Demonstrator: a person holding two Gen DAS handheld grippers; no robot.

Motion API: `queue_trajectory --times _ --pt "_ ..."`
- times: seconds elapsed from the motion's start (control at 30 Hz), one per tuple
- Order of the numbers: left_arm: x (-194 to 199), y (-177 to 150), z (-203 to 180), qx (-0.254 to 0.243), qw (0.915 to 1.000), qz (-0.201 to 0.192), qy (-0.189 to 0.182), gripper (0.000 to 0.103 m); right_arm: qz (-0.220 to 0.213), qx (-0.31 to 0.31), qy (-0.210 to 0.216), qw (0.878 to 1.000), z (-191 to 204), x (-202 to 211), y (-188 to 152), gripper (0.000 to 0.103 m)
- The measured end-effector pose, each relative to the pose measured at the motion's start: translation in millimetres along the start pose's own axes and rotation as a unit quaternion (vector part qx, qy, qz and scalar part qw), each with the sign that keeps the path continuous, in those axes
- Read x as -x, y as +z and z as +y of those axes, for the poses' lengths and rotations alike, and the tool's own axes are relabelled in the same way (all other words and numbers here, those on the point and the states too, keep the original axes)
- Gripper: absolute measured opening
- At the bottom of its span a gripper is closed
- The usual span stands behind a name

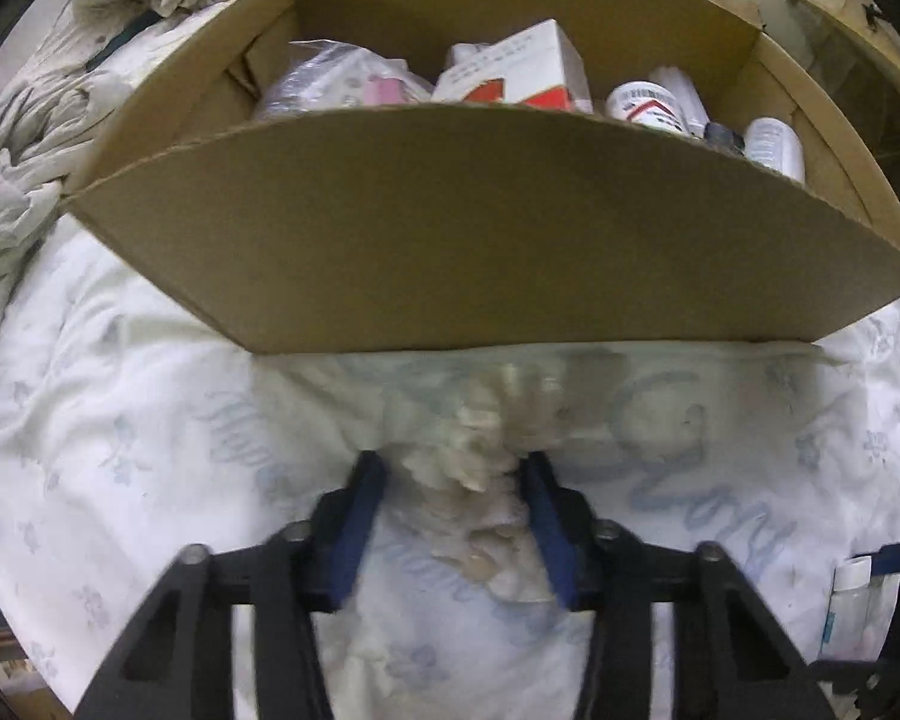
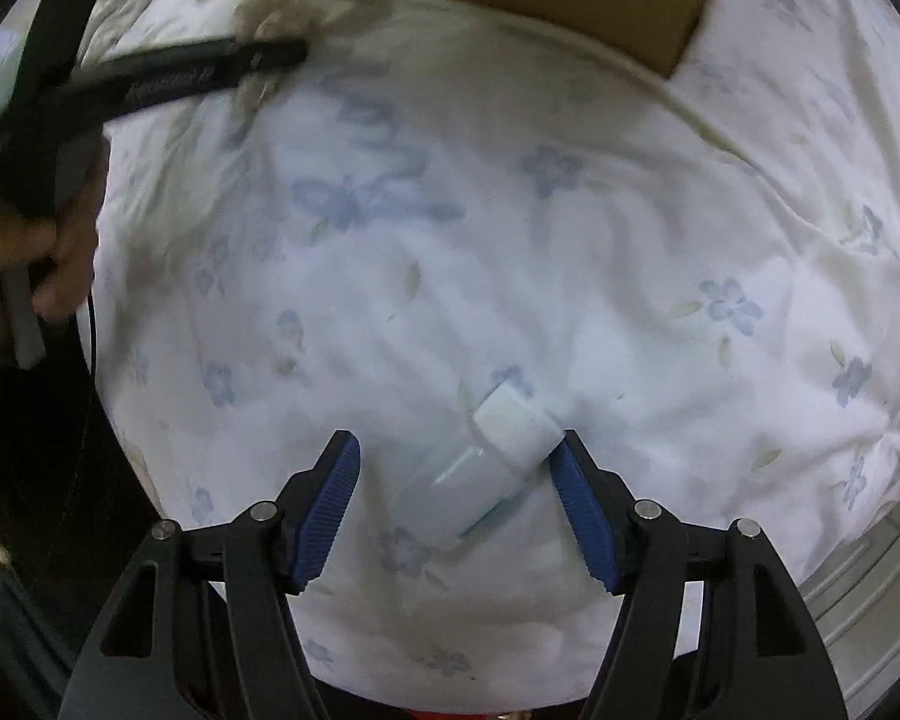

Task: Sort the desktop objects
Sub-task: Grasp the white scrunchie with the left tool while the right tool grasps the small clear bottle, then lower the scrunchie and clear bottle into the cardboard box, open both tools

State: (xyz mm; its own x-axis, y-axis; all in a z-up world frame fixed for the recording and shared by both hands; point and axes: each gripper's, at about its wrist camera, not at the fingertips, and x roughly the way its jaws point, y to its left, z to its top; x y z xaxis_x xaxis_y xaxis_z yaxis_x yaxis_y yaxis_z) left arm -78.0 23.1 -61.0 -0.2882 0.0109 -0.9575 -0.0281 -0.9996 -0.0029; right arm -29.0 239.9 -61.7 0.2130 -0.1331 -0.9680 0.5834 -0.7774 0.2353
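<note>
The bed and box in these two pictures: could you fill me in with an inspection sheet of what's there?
Surface: white quilt with blue flowers, rumpled.
Job's things: cardboard box holding a red-and-white carton, bottles and a plastic bag; a fluffy beige wad and a pale tube lie on the quilt.
Clutter: crumpled grey cloth beside the box.
Grippers: left gripper has the wad between its fingers, seemingly gripping it; right gripper is open astride the tube.
Cables: nothing seen.
Surroundings: a person's hand on the left gripper's handle.
</note>
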Motion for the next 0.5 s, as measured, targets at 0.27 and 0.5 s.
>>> queue_trajectory --times 0.27,0.5 --pt "4 1 0 -0.006 0.9999 0.001 0.015 0.018 -0.032 0.025 -0.036 0.999 1 -5 5 0.048" --pt "24 4 -2 -0.012 0.9997 -0.017 0.011 0.017 -0.127 -0.012 0.035 0.991 -16 44 22 0.031"
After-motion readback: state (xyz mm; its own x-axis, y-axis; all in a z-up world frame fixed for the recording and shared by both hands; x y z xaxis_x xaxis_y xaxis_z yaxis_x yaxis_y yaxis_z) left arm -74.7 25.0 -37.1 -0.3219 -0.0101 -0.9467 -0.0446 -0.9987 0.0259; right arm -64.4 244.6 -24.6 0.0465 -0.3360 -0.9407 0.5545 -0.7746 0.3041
